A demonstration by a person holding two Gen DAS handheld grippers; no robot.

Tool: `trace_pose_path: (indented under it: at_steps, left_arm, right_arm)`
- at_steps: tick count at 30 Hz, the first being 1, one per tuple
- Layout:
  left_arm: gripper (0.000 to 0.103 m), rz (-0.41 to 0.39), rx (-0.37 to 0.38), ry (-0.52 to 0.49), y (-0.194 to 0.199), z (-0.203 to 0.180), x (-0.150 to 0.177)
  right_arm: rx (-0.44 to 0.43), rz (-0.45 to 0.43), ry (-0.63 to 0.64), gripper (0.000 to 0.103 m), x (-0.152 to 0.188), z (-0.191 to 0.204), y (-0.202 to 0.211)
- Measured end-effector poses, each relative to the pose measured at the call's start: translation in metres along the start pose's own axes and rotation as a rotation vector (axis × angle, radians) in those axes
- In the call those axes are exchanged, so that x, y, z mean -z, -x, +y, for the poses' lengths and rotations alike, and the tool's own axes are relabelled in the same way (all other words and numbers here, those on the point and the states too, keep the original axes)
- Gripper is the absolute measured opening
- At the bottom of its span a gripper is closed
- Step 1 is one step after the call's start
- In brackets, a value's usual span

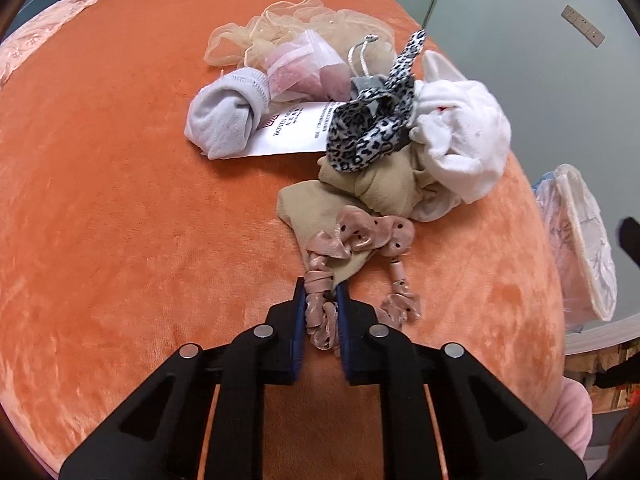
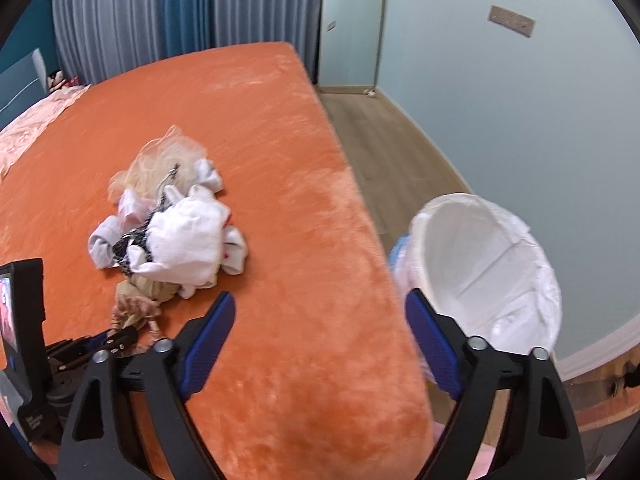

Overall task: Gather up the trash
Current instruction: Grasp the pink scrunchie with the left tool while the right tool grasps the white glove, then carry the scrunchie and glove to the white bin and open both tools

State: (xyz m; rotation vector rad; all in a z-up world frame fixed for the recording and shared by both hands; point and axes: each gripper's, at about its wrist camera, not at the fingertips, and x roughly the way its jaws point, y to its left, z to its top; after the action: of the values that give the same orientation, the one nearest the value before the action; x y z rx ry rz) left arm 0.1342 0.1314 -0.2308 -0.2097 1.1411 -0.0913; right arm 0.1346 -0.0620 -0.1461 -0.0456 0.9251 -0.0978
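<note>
While pointing down at the orange bed, pinching one dangling tail of the pink dotted scrunchie with the left tool at the lower middle of the left wrist view, blue pads pressing the velvet strip from both sides. Leaving the ruffled ring of that scrunchie lying just above the pads, partly on a beige cloth, with the second tail trailing down to the right, free of the pads.

Seeing the rest of the heap filling the centre and upper right of the same view: a leopard-print band draping over the beige cloth, a white fleecy cloth touching it on the right, a printed paper sheet lying flat to its left, a rolled grey sock resting on that sheet's left end, a small clear bag of pink bits above the sheet, and a sheer tan fabric bunching behind it all.

Holding the right tool spread wide at the bottom of the right wrist view, nothing between the pads, straddling the bed's right edge. Facing a bin with a white liner standing on the wooden floor just beside the bed, at the right of the frame and partly behind the right-hand pad. Catching the heap at centre left there, well apart from the bin.
</note>
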Motion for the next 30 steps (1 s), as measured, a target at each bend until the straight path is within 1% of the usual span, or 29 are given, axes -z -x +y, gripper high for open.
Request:
trace_pose_path:
  at_steps: [2,3,5,7,8,12,19,20,21,22,23,24,25,27,30]
  left_arm:
    - [0.013,-0.009,0.021,0.008,0.009,0.001,-0.001]
    - [0.013,-0.018,0.037,0.011,0.016,0.002,0.000]
    - [0.013,-0.046,0.059,0.014,0.033,0.005,0.000]
    - [0.013,-0.063,0.061,0.010,0.041,0.007,-0.001]
    - [0.013,-0.068,0.068,0.015,0.046,0.010,-0.002]
    - [0.013,-0.093,0.078,0.041,0.060,0.022,-0.008]
    - [0.013,-0.115,0.041,0.042,0.064,0.020,-0.021]
    - [0.013,-0.117,0.039,0.043,0.064,0.020,-0.022]
    - [0.013,-0.120,0.034,0.042,0.065,0.020,-0.024]
    - [0.013,-0.122,0.029,0.040,0.066,0.020,-0.025]
    - [0.013,-0.124,0.025,0.037,0.066,0.020,-0.027]
    - [0.013,-0.129,0.018,0.033,0.068,0.020,-0.028]
    - [0.013,-0.131,0.015,0.034,0.069,0.019,-0.029]
    - [0.013,-0.138,0.012,0.037,0.072,0.018,-0.031]
    - [0.013,-0.148,0.005,0.031,0.076,0.015,-0.033]
  right_arm:
    - [-0.023,0.008,0.014,0.071,-0.004,0.009,-0.006]
    - [-0.039,0.012,0.017,0.067,-0.007,0.014,-0.009]
    - [-0.090,0.022,0.014,0.060,-0.013,0.022,-0.017]
    - [-0.129,0.034,0.007,0.054,-0.020,0.030,-0.026]
    - [-0.149,0.043,0.007,0.052,-0.024,0.035,-0.032]
    - [-0.198,0.070,-0.003,0.052,-0.037,0.050,-0.052]
    - [-0.232,0.140,-0.025,0.054,-0.045,0.065,-0.092]
    - [-0.237,0.152,-0.020,0.050,-0.044,0.067,-0.097]
    - [-0.250,0.159,-0.019,0.044,-0.043,0.069,-0.101]
    - [-0.280,0.170,-0.025,0.024,-0.042,0.070,-0.103]
    - [-0.286,0.183,-0.027,0.010,-0.041,0.071,-0.104]
    - [-0.285,0.188,-0.031,0.006,-0.041,0.070,-0.105]
    - [-0.296,0.183,-0.037,0.005,-0.040,0.068,-0.102]
    - [-0.317,0.161,-0.040,0.004,-0.040,0.065,-0.093]
    - [-0.332,0.118,-0.009,0.004,-0.043,0.062,-0.075]
